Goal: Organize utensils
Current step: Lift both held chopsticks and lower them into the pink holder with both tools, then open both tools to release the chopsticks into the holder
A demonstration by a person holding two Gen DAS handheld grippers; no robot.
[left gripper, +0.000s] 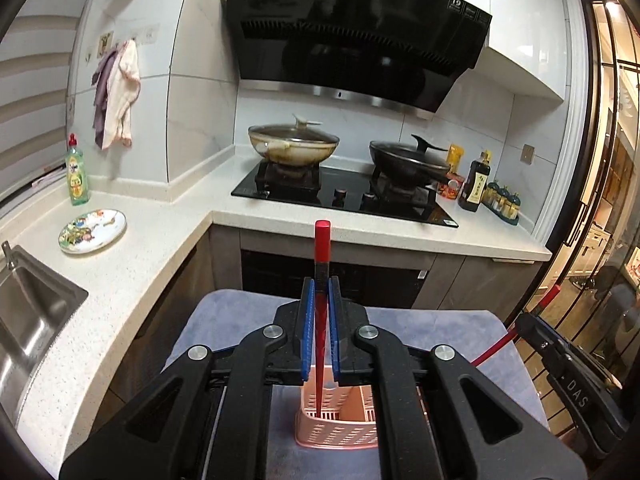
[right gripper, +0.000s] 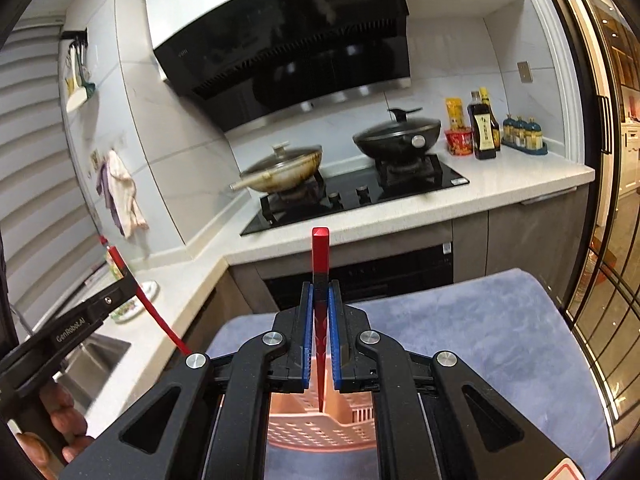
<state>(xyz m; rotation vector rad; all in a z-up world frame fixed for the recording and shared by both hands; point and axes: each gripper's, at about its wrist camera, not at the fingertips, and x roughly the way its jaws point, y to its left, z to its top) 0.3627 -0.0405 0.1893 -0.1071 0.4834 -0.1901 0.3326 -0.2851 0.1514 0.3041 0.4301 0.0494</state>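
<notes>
My left gripper (left gripper: 320, 286) is shut on a red chopstick (left gripper: 321, 248) that stands upright, its lower tip down inside a pink slotted utensil basket (left gripper: 340, 434). My right gripper (right gripper: 320, 289) is shut on a second red chopstick (right gripper: 320, 252), also upright, its tip inside the same pink basket (right gripper: 320, 430). The basket stands on a blue-grey cloth (left gripper: 440, 328) (right gripper: 460, 320). The right gripper with its chopstick shows at the right edge of the left wrist view (left gripper: 532, 320). The left gripper shows at the left of the right wrist view (right gripper: 100, 308).
A white L-shaped counter (left gripper: 160, 232) holds a steel sink (left gripper: 28, 312), a patterned plate (left gripper: 93, 231) and a green soap bottle (left gripper: 77, 172). A black hob (left gripper: 344, 196) carries two lidded woks. Sauce bottles (right gripper: 484, 128) stand at the right. A glass door (right gripper: 608, 200) is at the far right.
</notes>
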